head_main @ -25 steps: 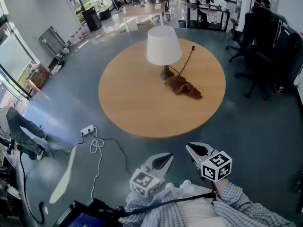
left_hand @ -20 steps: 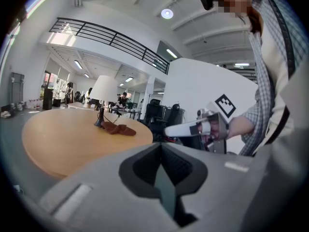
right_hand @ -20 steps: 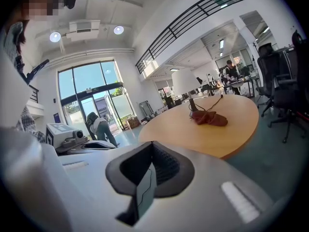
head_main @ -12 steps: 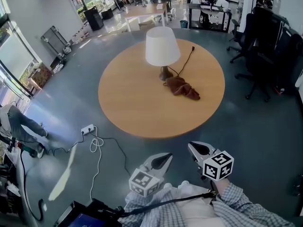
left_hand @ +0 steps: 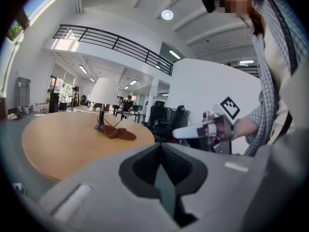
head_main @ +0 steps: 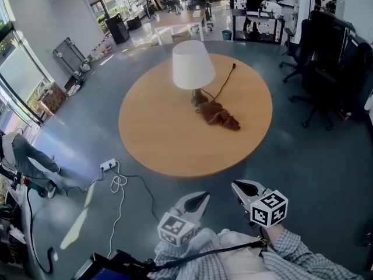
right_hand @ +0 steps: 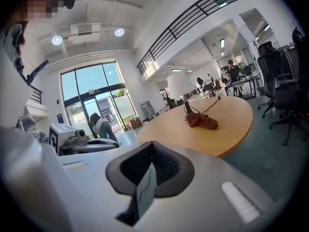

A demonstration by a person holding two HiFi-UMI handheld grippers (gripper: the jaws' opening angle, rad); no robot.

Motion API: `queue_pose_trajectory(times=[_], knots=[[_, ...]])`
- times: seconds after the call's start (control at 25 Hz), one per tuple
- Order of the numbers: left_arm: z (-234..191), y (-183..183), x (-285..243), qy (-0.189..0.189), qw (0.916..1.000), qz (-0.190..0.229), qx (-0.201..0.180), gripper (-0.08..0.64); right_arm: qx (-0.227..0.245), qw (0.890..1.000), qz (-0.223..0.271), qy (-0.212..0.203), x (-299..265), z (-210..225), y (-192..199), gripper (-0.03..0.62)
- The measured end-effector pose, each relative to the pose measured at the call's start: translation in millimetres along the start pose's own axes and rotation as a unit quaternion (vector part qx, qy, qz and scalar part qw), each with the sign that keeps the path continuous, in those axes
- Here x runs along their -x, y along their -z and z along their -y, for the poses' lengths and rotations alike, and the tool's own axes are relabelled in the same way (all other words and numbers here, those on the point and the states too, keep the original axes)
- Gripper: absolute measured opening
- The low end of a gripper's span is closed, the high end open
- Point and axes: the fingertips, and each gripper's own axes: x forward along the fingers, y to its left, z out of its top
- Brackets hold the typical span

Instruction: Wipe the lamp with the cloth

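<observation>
Markers on right tongs [head_main: 238, 185]; cloth [head_main: 217, 115] seemingly touching lamp [head_main: 191, 66].

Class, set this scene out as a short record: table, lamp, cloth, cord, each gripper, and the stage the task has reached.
table: round, wooden top
lamp: upright on the table, white shade
cloth: brown, crumpled, lying on the table at the lamp's foot
cord: dark, runs from the lamp toward the table's far edge
left gripper: jaws shut, empty, short of the table
right gripper: jaws shut, empty, short of the table
stage: cloth not yet picked up, wiping not begun
</observation>
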Motion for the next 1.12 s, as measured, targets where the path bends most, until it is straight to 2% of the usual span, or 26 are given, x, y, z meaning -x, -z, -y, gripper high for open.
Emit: queue_pose_trajectory(times=[0.24, 0.6, 1.12], knots=[[1, 2, -5, -0.006, 1.0, -0.004, -0.003, 0.005, -0.012, 1.0, -0.011, 0.004, 5, 15, 6, 0.003], [-42, -2, -24, -0.024, 0.9997, 0.004, 0.008, 0.005, -0.016, 1.0, -0.013, 0.001, -24, 35, -3, 0.003], [-146, -57, -73, -0.003, 0.9999, 0.0, 0.011, 0.005, -0.002, 1.0, 0.001, 0.026, -129, 77, -79, 0.003]])
